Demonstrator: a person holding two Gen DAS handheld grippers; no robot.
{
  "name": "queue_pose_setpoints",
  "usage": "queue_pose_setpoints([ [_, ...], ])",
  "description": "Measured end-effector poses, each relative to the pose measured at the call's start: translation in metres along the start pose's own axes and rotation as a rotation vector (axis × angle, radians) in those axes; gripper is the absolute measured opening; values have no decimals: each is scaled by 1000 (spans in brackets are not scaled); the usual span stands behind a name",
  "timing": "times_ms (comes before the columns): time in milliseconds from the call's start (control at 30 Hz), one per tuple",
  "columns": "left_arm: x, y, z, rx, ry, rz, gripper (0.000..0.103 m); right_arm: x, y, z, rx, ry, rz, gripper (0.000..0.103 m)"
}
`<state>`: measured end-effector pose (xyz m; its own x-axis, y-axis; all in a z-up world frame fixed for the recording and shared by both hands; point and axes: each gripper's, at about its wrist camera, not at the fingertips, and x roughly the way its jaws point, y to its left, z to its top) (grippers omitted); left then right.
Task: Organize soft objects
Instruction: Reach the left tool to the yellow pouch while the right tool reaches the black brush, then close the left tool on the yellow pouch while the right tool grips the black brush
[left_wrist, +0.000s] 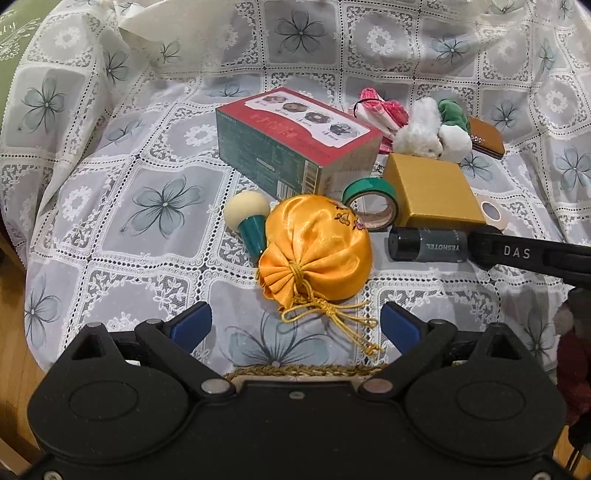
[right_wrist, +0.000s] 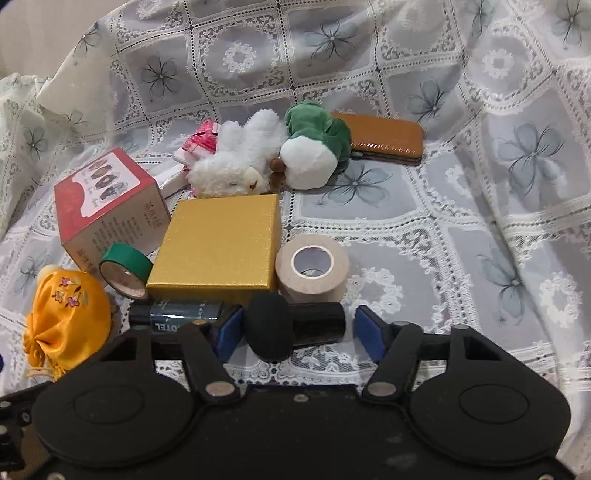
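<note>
**Soft items and boxes crowded on a lace-covered surface**

A lace cloth (left_wrist: 110, 192) with grey flower squares is spread over the surface. Toward its near edge an orange satin pouch (left_wrist: 317, 247) is seen lying on its side, its gold cord (left_wrist: 332, 314) trailing toward the left gripper (left_wrist: 295, 326). That gripper is held wide apart just short of the pouch, with nothing between its blue pads (left_wrist: 194, 325). A cream puff brush (left_wrist: 251, 221) with a green handle is found touching the pouch on its left. Behind them a red and green box (left_wrist: 295, 144) stands, with a green tape roll (left_wrist: 371, 203) leaning beside a gold box (left_wrist: 432, 192).

Toward the far edge a white plush toy (right_wrist: 240, 162) and a green and white plush (right_wrist: 317, 147) are lying together, with a pink cloth item (right_wrist: 199, 144) to their left and a brown case (right_wrist: 384, 138) to their right. A beige tape roll (right_wrist: 314, 267) is set just right of the gold box.

The right gripper (right_wrist: 295, 334) is partly closed around a black foam-tipped cylinder (right_wrist: 295, 325) lying crosswise; its left pad is against the foam head, while a gap remains at the right pad (right_wrist: 369, 332). A dark grey tube (right_wrist: 181, 314) lies just to the left.
</note>
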<state>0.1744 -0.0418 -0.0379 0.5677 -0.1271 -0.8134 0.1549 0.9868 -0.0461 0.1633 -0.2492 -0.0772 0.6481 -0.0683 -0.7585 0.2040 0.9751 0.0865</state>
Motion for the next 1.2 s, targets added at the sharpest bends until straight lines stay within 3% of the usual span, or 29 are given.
queue_pose_setpoints([
  [267, 6, -5, 8, -3, -4, -7, 95, -5, -10, -1, 71, 3, 33, 57],
  [567, 18, -19, 23, 34, -33, 10, 95, -20, -17, -11, 90, -41, -54, 57],
  [933, 33, -31, 32, 71, -59, 42, 94, -23, -18, -19, 98, -31, -60, 57],
  [1033, 34, -32, 32, 77, -71, 48, 83, -24, -17, -20, 100, -29, -60, 57],
  [1100, 35, -32, 32, 84, -71, 51, 69, -25, -17, -21, 102, -28, -61, 57],
  [1200, 37, -31, 30, 95, -75, 68, 65, -27, -18, -22, 111, -27, -57, 57],
])
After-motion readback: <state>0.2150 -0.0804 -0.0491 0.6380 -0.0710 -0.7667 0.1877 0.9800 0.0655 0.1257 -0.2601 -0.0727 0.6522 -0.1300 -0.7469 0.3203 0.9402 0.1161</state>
